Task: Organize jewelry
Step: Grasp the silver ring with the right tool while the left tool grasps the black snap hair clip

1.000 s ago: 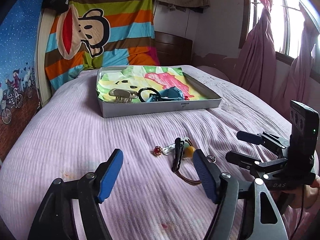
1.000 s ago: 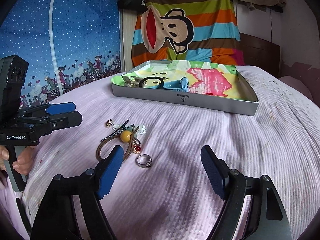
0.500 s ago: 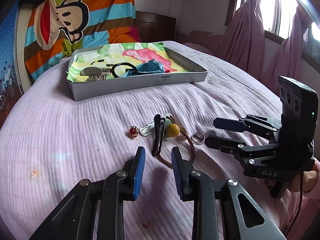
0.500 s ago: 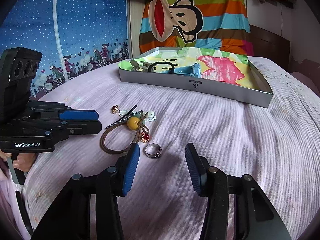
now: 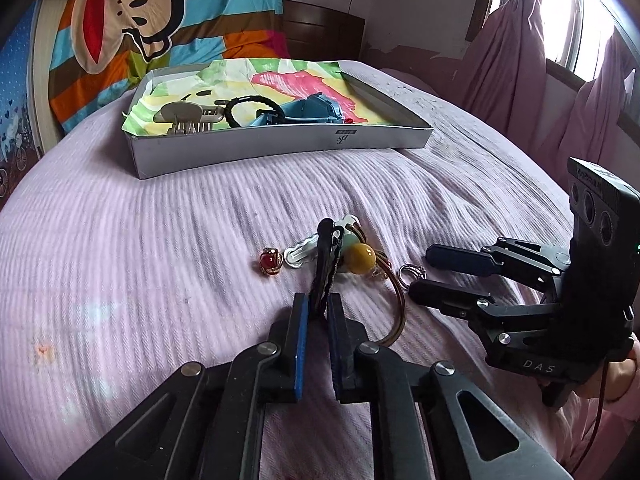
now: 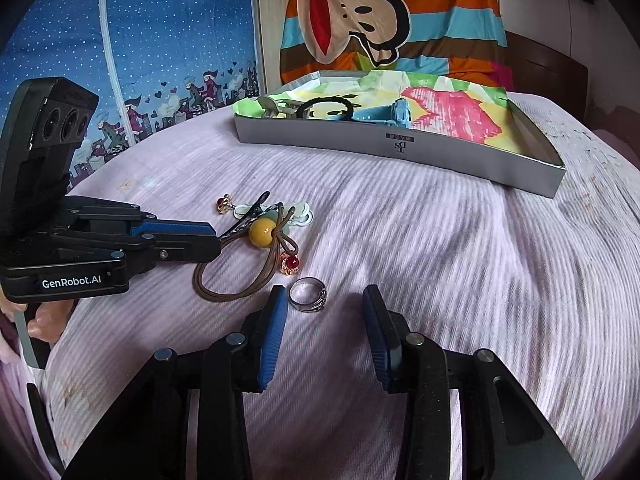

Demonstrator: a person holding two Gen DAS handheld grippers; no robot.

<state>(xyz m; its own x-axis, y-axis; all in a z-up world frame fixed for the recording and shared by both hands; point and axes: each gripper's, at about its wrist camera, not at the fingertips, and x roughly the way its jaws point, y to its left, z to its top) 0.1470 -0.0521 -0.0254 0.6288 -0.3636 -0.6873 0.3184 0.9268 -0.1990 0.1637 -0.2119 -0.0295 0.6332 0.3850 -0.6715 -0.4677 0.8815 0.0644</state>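
Left wrist view: the left gripper (image 5: 318, 312) is closing on the near end of the black hair clip (image 5: 326, 264), which its pads already pinch; the clip's long axis runs straight away from the jaws toward the grey box (image 5: 280, 146). In the right wrist view, the right gripper (image 6: 324, 312) is closing with the silver ring (image 6: 308, 294) between its tips, near the left pad, not yet touched. The yellow bead tie (image 6: 262, 233) lies just beyond the ring, box-side.

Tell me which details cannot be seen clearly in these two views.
- Left wrist view: the near end of the black hair clip, hidden between the left claw pads.
- Right wrist view: small items inside the box, screened by its near wall.
- Both views: the printed logo on that wall, too small to read.
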